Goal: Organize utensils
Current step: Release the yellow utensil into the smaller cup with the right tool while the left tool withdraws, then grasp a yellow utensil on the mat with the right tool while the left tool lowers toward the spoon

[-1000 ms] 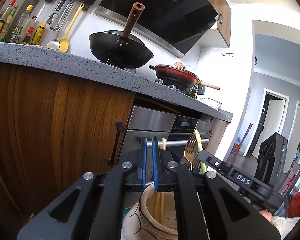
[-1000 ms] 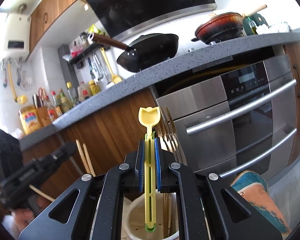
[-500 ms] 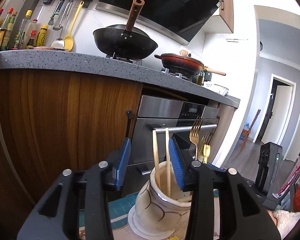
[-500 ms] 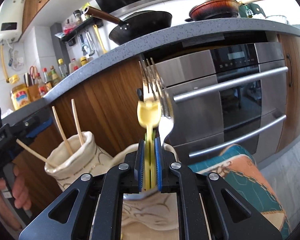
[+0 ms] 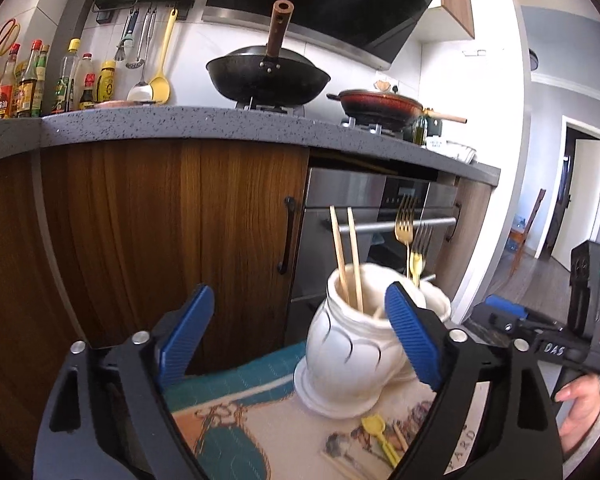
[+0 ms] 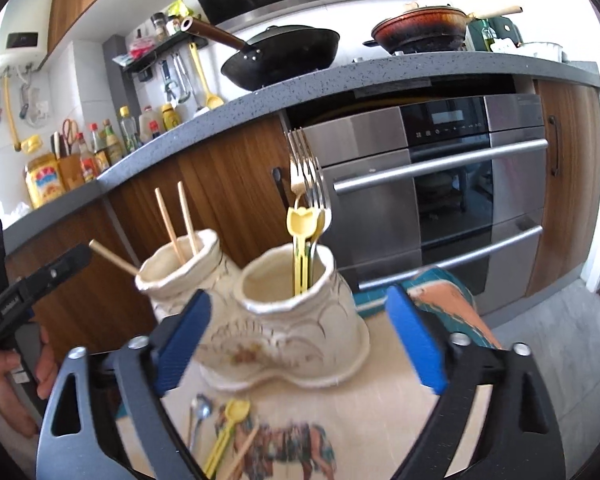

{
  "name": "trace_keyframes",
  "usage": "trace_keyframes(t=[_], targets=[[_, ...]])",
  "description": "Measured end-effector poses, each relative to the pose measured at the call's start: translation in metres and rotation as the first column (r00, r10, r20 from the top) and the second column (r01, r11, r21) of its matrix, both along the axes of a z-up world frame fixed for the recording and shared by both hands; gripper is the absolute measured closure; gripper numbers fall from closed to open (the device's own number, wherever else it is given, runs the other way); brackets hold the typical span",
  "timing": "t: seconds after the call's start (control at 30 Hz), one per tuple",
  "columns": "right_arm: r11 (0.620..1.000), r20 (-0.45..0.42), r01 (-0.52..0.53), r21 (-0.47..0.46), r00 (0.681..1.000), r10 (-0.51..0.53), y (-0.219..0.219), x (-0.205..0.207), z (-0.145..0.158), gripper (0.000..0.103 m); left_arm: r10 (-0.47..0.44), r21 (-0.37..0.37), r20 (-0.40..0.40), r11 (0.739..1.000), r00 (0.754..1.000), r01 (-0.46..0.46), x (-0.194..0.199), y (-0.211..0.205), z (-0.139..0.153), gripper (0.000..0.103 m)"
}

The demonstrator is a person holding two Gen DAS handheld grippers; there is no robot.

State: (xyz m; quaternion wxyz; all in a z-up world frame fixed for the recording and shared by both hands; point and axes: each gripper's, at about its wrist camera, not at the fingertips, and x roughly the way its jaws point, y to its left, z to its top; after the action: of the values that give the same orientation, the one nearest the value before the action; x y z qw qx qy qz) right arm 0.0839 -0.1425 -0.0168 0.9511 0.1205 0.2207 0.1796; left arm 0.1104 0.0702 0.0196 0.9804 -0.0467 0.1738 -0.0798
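Observation:
A white ceramic two-mouthed holder stands on a patterned cloth. Its left mouth holds wooden chopsticks, one leaning out sideways. Its right mouth holds forks and a yellow plastic utensil. My left gripper faces the holder, jaws opening wide, nothing pressed between the blue pads. My right gripper is also opening just short of the holder, pads touching nothing. On the cloth lie a yellow utensil, a small metal spoon and loose chopsticks.
Behind the holder are wooden cabinet doors and a steel oven under a grey counter with a wok and a red pan. A hand holds the other gripper at the right of the left wrist view.
Both grippers opened from shut and drew back from the holder. The right one let go of the yellow utensil, which now stands in the right mouth. The chopsticks stand free in the left mouth.

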Motion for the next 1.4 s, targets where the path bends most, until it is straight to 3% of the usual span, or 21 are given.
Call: trace_keyframes(t=[0.07, 0.27, 0.37, 0.5, 0.63, 0.8, 1.03, 1.13, 1.2, 1.4], targets=[[1.0, -0.012, -0.002, -0.011, 1.0, 0.002, -0.001, -0.009, -0.001, 0.007, 0.004, 0.003, -0.033, 1.0, 0.999, -0.004, -0.005, -0.001, -0.005, 0.008], [0.997, -0.067, 0.013, -0.077, 0.998, -0.019, -0.005, -0.032, -0.011, 0.005, 0.019, 0.045, -0.171, 0.999, 0.985, -0.011, -0.022, -0.008, -0.035, 0.007], [0.996, -0.111, 0.006, -0.094, 0.994, -0.016, -0.006, -0.039, -0.021, 0.005, 0.024, 0.072, -0.245, 0.997, 0.969, -0.007, -0.029, -0.015, -0.057, 0.007], [0.992, -0.159, -0.016, -0.127, 0.987, -0.004, -0.004, -0.049, -0.034, 0.005, 0.008, 0.046, -0.344, 0.999, 0.939, 0.008, -0.033, -0.024, -0.085, 0.007], [0.988, -0.187, -0.047, -0.148, 0.982, 0.019, 0.003, -0.058, -0.043, 0.005, 0.013, 0.085, -0.364, 0.996, 0.931, 0.02, -0.043, -0.033, -0.097, 0.007], [0.978, -0.218, -0.108, -0.181, 0.974, 0.067, 0.021, -0.065, -0.052, 0.005, 0.01, 0.041, -0.413, 0.999, 0.91, 0.007, -0.051, -0.024, -0.106, 0.008], [0.953, -0.264, -0.222, -0.207, 0.95, 0.164, 0.058, -0.069, -0.06, 0.008, 0.039, 0.045, -0.414, 0.999, 0.909, -0.023, -0.058, -0.009, -0.104, 0.008], [0.937, -0.273, -0.26, -0.234, 0.942, 0.193, 0.076, -0.07, -0.062, 0.021, 0.045, 0.027, -0.417, 0.999, 0.908, -0.038, -0.057, -0.001, -0.105, 0.008], [0.929, -0.282, -0.269, -0.256, 0.94, 0.194, 0.084, -0.066, -0.063, 0.035, 0.045, 0.021, -0.418, 0.999, 0.907, -0.039, -0.057, 0.002, -0.106, 0.008], [0.936, -0.342, -0.27, -0.227, 0.922, 0.183, 0.098, -0.039, -0.072, 0.067, 0.037, 0.003, -0.411, 0.999, 0.911, -0.04, -0.057, 0.007, -0.105, 0.008]])
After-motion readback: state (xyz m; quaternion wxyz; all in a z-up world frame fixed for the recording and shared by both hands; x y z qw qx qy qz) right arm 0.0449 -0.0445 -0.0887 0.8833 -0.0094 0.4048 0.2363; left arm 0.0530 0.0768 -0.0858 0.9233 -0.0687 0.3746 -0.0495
